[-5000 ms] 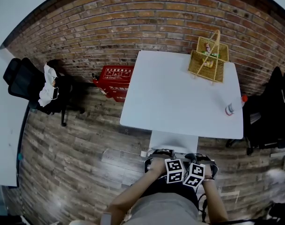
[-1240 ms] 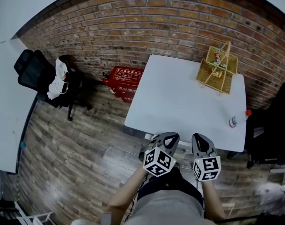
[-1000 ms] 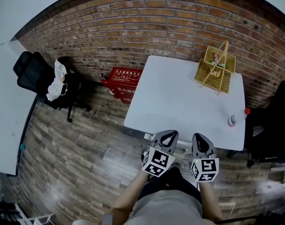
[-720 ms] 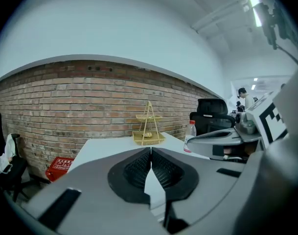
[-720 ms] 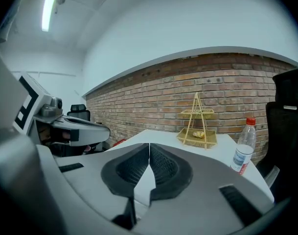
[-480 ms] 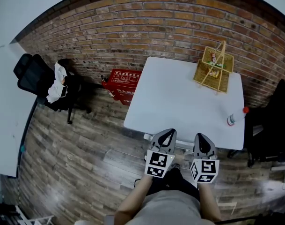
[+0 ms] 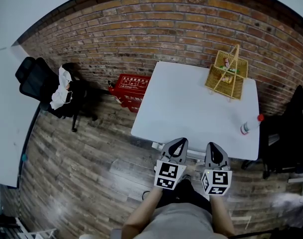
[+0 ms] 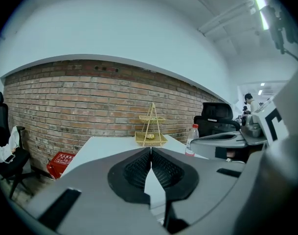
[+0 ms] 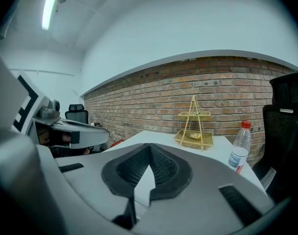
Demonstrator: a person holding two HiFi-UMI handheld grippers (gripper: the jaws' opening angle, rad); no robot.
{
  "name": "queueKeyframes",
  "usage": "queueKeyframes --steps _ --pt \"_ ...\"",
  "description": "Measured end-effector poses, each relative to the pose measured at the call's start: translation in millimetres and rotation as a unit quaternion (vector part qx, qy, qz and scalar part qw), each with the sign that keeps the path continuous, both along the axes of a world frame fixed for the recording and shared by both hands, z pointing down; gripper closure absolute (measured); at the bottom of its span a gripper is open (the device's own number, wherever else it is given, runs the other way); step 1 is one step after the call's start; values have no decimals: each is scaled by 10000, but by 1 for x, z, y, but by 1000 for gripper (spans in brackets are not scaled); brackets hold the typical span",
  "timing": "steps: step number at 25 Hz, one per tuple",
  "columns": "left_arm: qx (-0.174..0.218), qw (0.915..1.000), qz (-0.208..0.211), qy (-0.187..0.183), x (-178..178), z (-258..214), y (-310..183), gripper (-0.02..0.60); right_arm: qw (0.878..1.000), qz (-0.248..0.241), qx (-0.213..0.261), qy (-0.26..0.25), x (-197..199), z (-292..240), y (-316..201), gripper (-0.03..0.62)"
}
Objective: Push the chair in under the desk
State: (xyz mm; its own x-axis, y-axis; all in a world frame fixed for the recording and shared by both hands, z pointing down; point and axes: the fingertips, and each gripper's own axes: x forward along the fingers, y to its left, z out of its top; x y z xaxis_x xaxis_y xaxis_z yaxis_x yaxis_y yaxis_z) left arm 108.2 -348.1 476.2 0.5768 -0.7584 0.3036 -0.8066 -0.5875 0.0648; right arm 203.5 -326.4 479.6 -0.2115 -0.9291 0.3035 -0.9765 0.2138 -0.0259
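Note:
The white desk (image 7: pixel 191 103) stands against the brick wall. Of the white chair, only a thin strip (image 7: pixel 195 155) shows at the desk's near edge, between my two grippers; the rest is hidden under the desk and behind them. My left gripper (image 7: pixel 180 140) and right gripper (image 7: pixel 211 144) hover side by side at that edge, both pointing at the wall. In the left gripper view the left gripper (image 8: pixel 150 153) is shut with nothing in it. In the right gripper view the right gripper (image 9: pixel 149 151) is likewise shut and empty.
A wicker basket stand (image 7: pixel 226 73) and a red-capped bottle (image 7: pixel 247 126) sit on the desk's far right. Black office chairs stand at left (image 7: pixel 42 83), draped with white cloth, and at right (image 7: pixel 290 128). A red box (image 7: pixel 129 86) lies by the wall.
Five seconds ago both grippers were low on the white chair, whose seat stuck out from the desk. Now they are raised at the desk edge and the chair barely shows. Little change over the last second.

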Motion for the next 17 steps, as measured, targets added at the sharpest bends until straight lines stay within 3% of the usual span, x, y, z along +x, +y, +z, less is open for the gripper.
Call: queueKeyframes --steps 17 --pt "66 9999 -24 -109 3 -4 -2 565 10000 -82 36 -2 0 -4 -5 579"
